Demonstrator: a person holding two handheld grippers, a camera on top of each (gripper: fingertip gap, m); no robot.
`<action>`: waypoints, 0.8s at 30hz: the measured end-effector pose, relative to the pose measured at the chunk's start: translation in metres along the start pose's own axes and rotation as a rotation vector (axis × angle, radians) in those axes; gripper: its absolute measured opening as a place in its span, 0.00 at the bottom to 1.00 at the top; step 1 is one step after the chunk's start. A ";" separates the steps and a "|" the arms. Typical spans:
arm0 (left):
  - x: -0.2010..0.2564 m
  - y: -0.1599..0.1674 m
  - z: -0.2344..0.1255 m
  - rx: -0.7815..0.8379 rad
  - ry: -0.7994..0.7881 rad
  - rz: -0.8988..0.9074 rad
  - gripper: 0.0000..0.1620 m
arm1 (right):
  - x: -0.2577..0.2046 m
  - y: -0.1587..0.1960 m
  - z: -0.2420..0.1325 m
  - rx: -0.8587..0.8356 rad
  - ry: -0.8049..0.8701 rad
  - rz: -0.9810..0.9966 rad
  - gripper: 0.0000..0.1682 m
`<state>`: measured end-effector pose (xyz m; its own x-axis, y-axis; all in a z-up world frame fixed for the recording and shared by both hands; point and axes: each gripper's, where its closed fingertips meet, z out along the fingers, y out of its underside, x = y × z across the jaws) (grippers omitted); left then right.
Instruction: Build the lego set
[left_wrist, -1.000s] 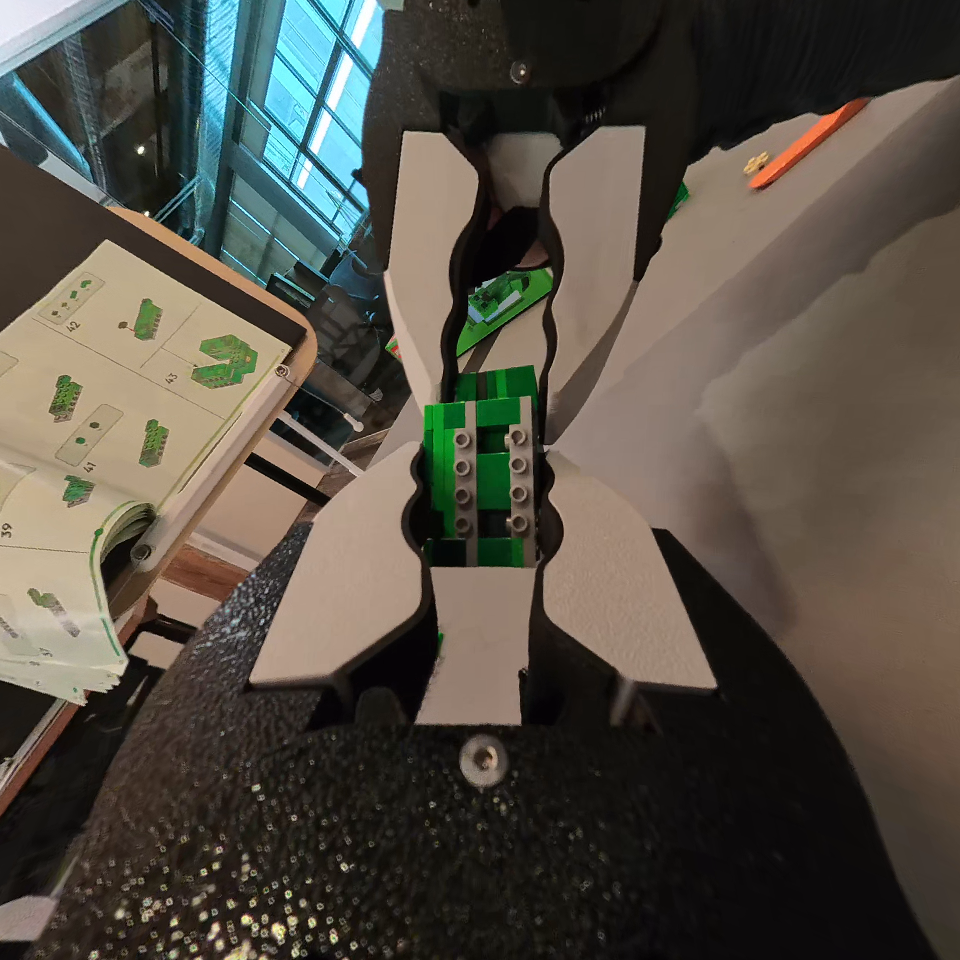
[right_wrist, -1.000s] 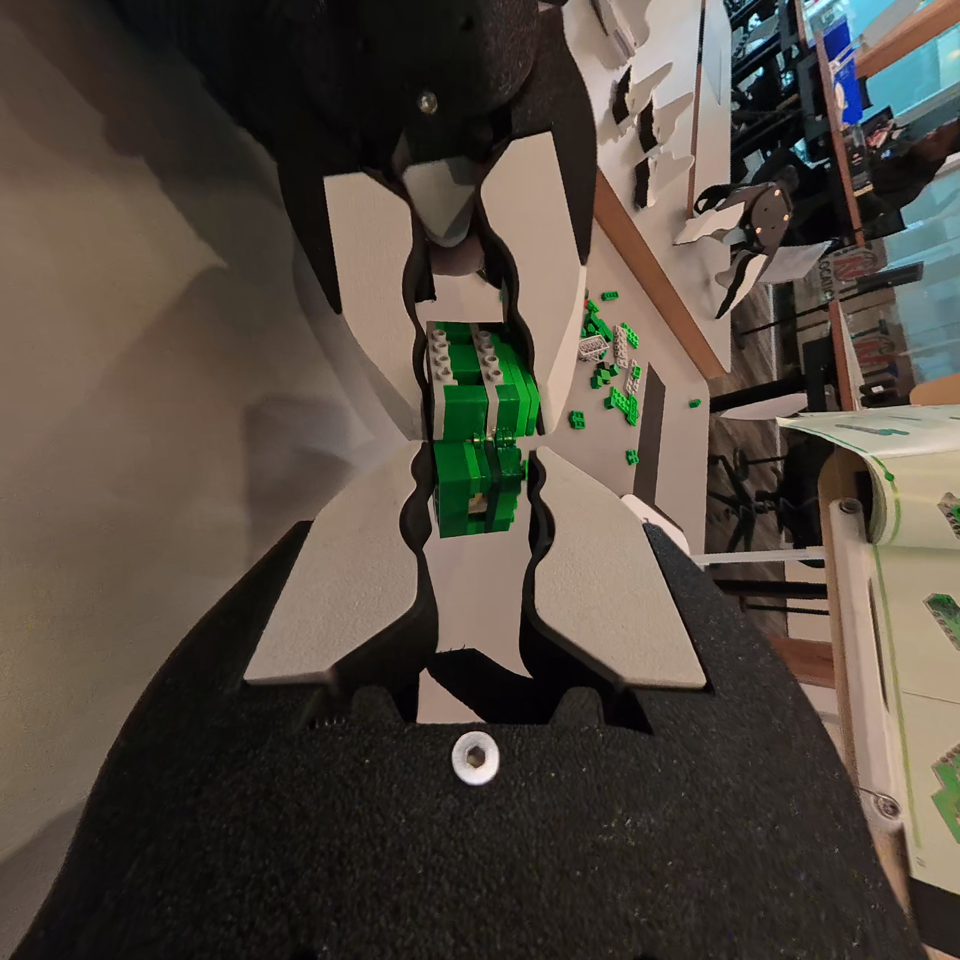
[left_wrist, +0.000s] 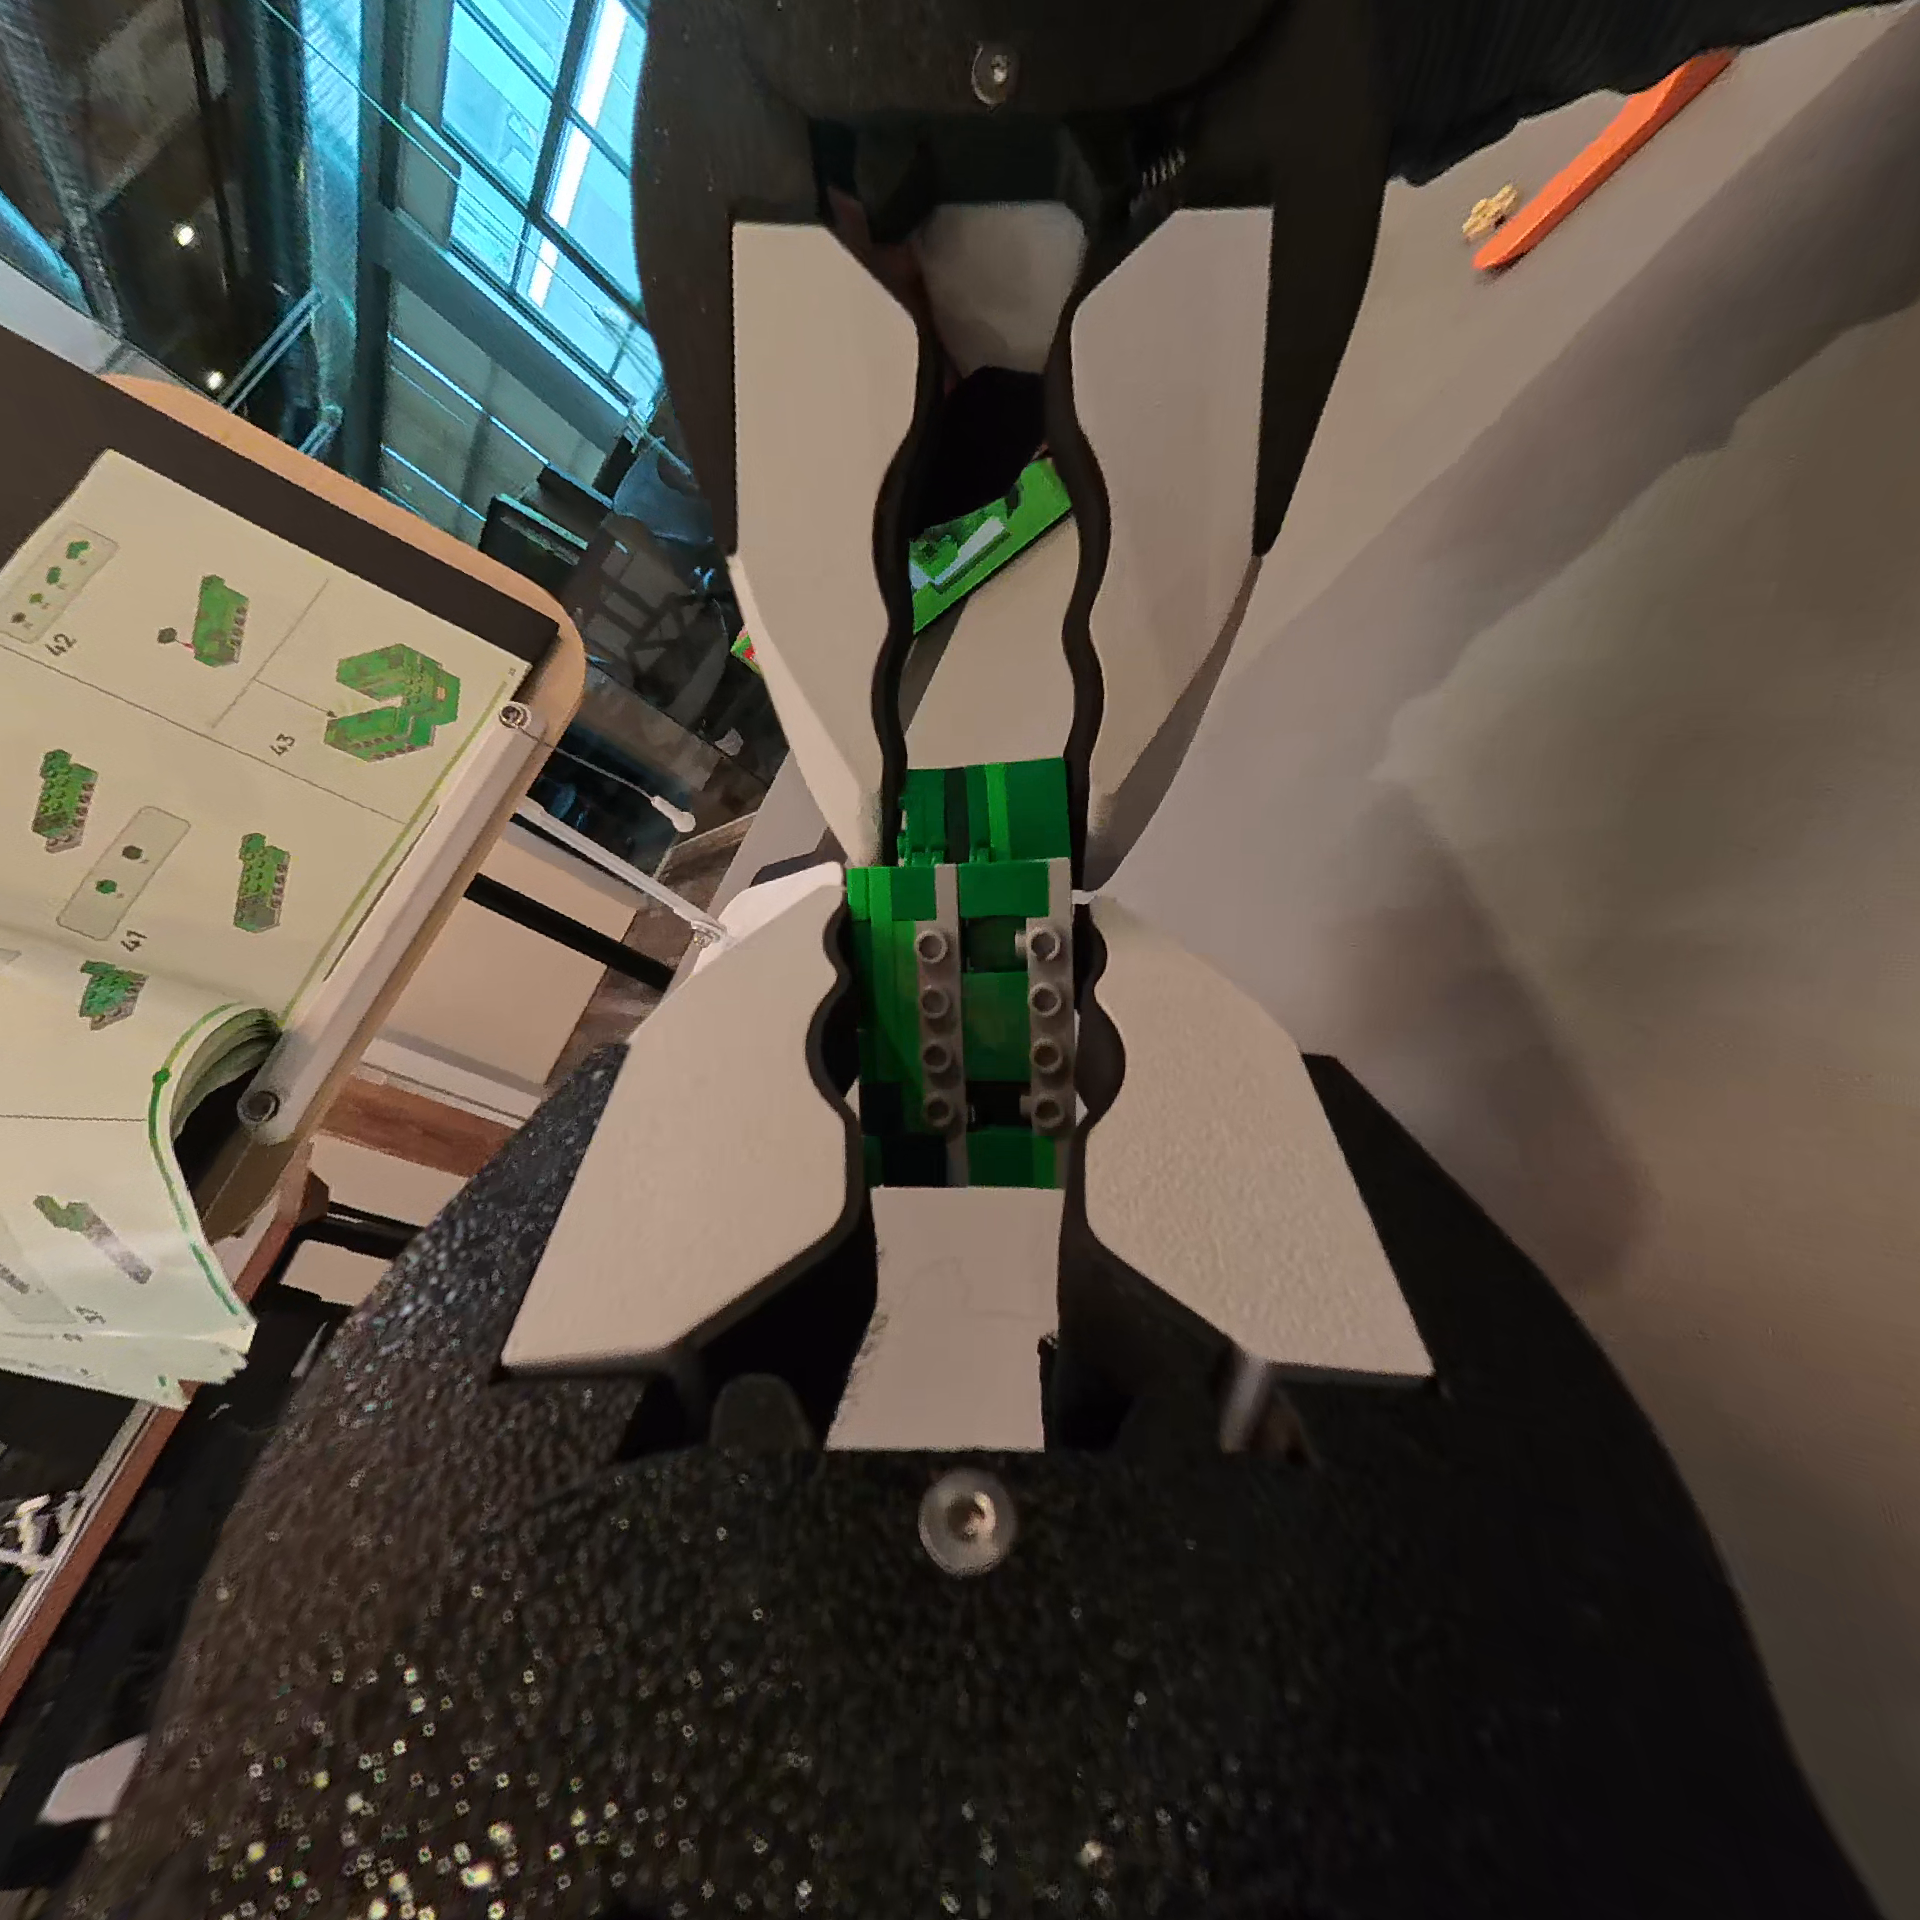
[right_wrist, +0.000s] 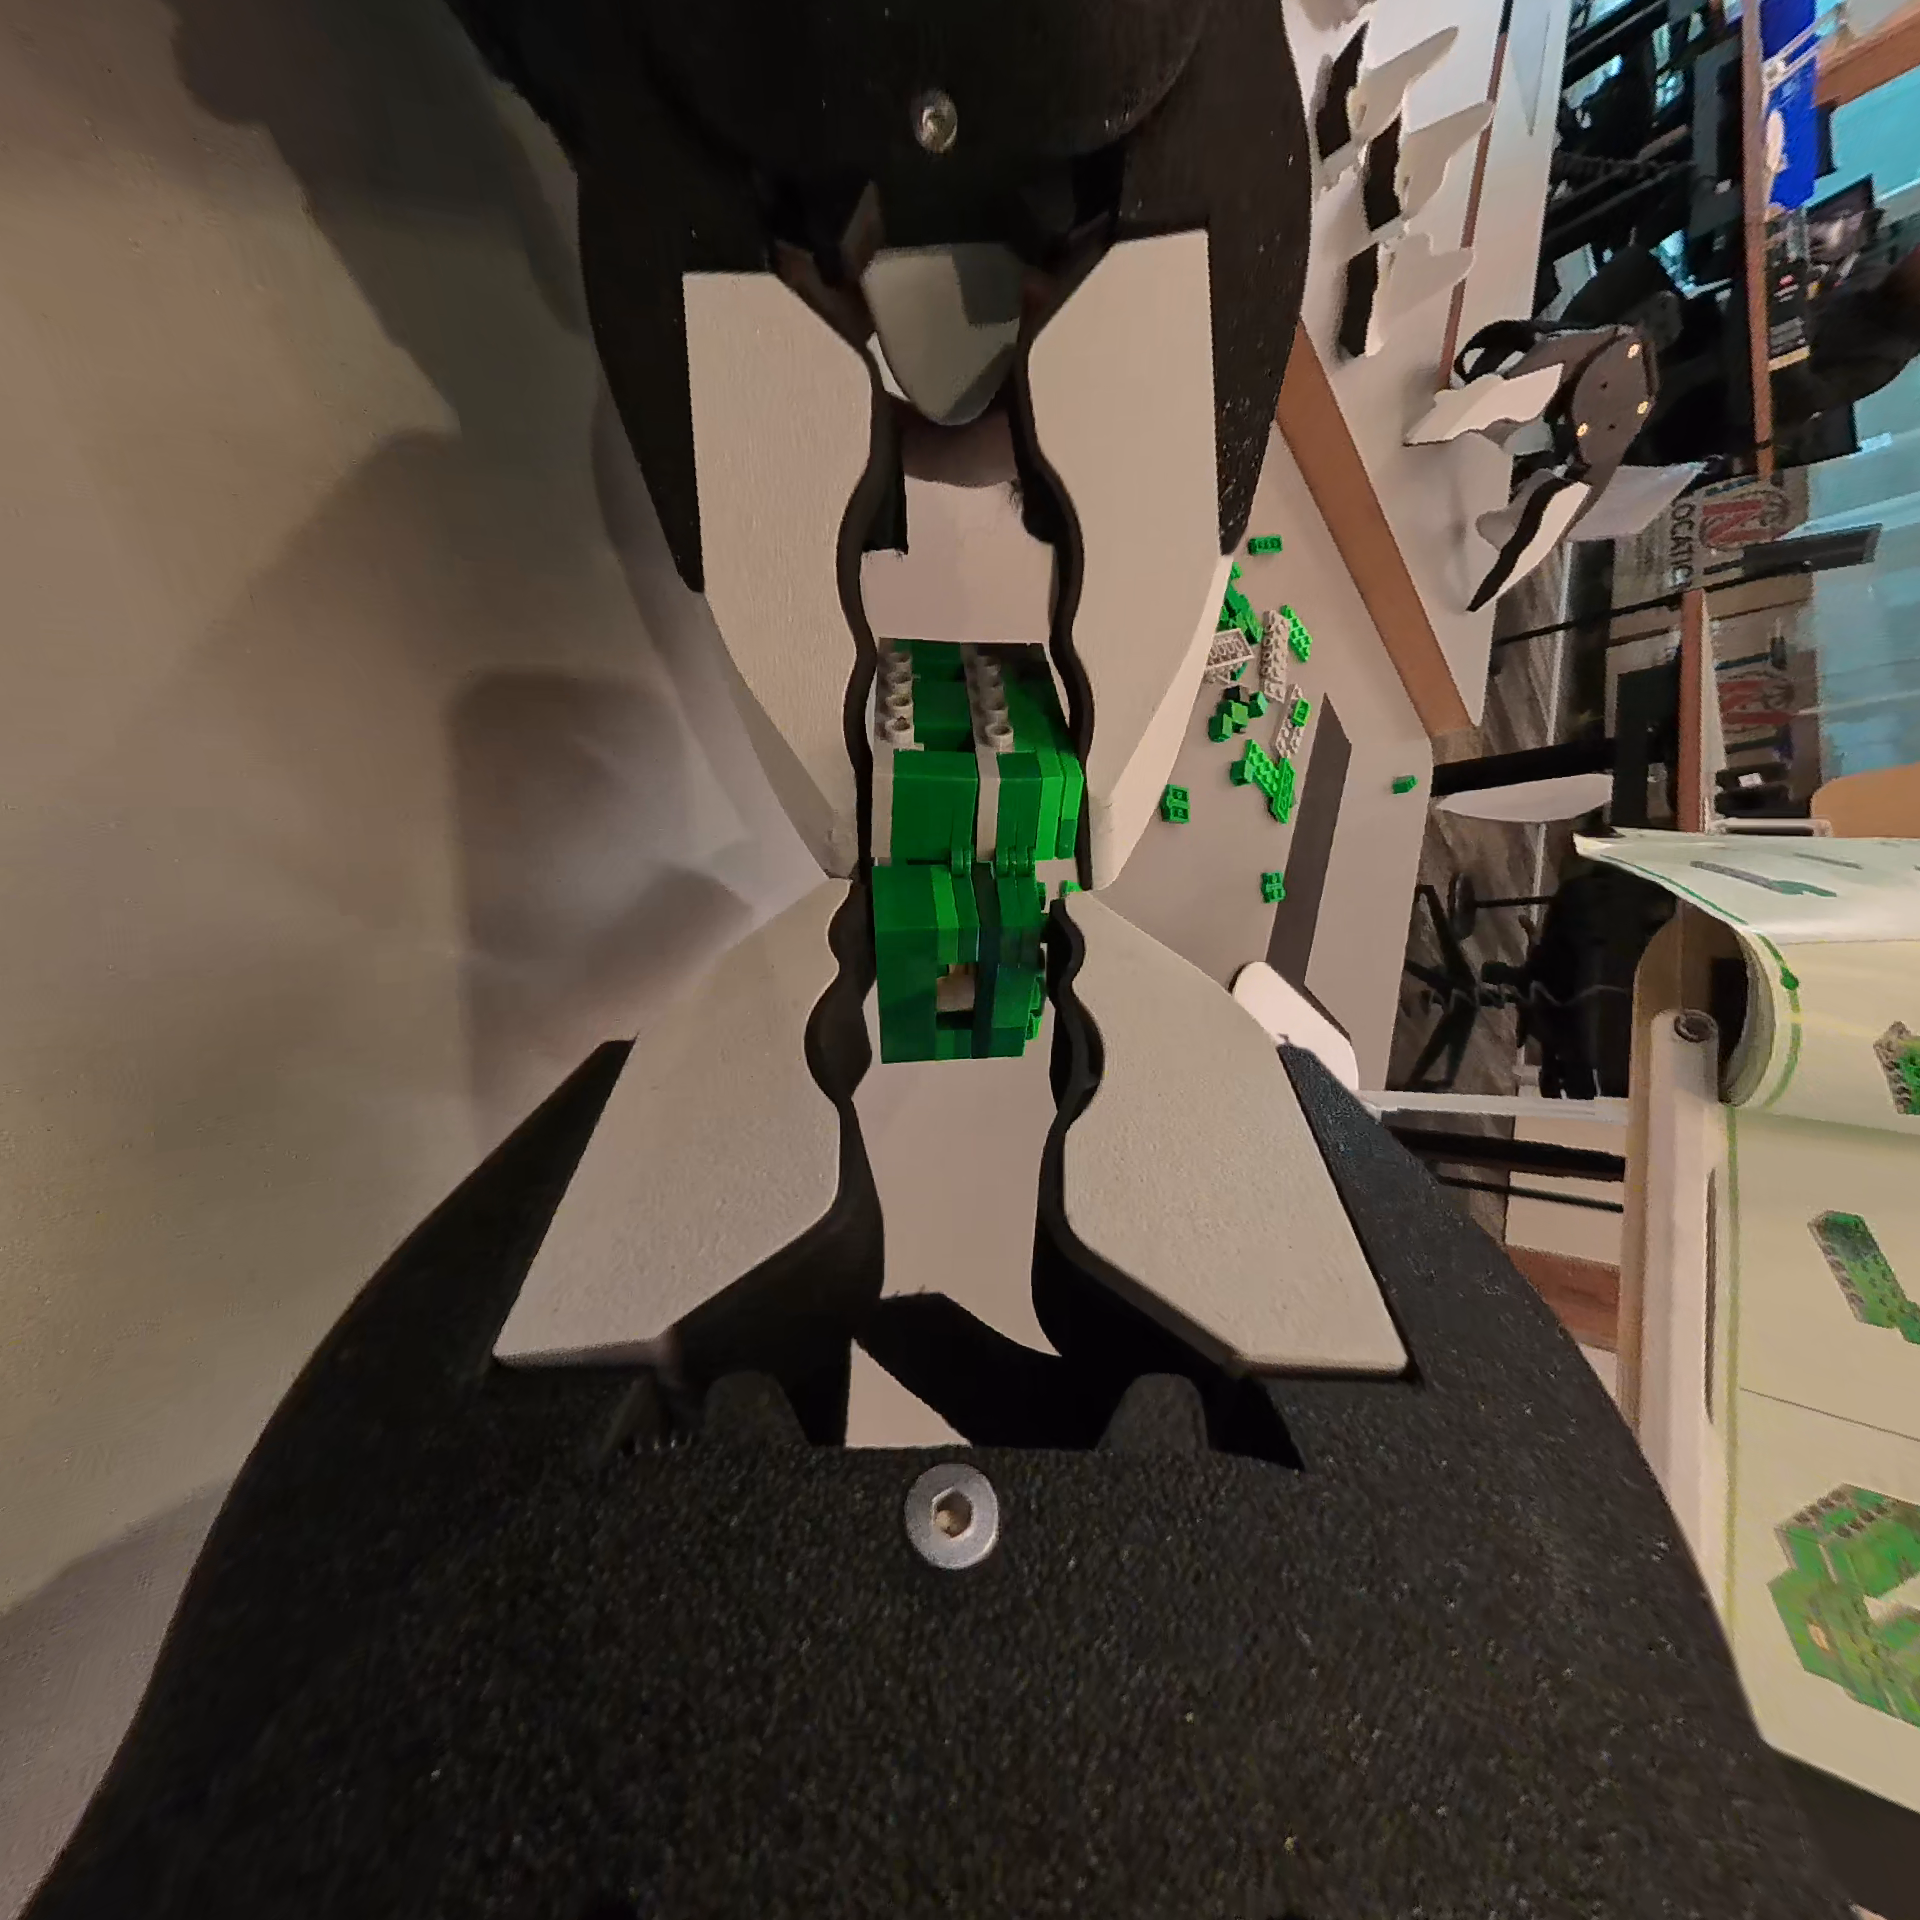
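Observation:
A green Lego build is held in the air between both grippers, which face each other tip to tip. My left gripper is shut on the half with two grey studded strips. My right gripper is shut on the other green half, which has a small opening in its side. The halves meet at a small hinge-like joint. In the right wrist view the left gripper comes in from the top with the studded half. In the left wrist view the right gripper comes in from the top.
An open instruction booklet rests on a stand at the left; it also shows in the right wrist view. Loose green and grey bricks lie on the white table. An orange tool and a green plate lie farther off.
Both grippers keep their hold on the build. The pair has shifted only slightly, and the two halves stay joined.

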<state>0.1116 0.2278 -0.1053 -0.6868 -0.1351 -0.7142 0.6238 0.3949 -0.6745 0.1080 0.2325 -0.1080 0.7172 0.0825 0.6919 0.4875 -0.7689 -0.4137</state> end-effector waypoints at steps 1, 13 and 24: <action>0.000 0.000 0.000 -0.001 -0.006 0.009 0.24 | 0.000 0.000 0.000 -0.007 -0.003 -0.007 0.18; -0.012 -0.025 -0.020 0.246 0.009 -0.133 0.23 | 0.014 -0.007 -0.012 0.087 0.053 0.084 0.28; -0.020 -0.024 -0.020 0.227 -0.039 -0.152 0.26 | 0.017 -0.013 -0.017 0.061 0.088 0.024 0.20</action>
<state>0.1031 0.2391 -0.0715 -0.7665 -0.2137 -0.6056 0.5855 0.1547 -0.7957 0.1059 0.2331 -0.0808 0.6839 0.0062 0.7296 0.5021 -0.7295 -0.4644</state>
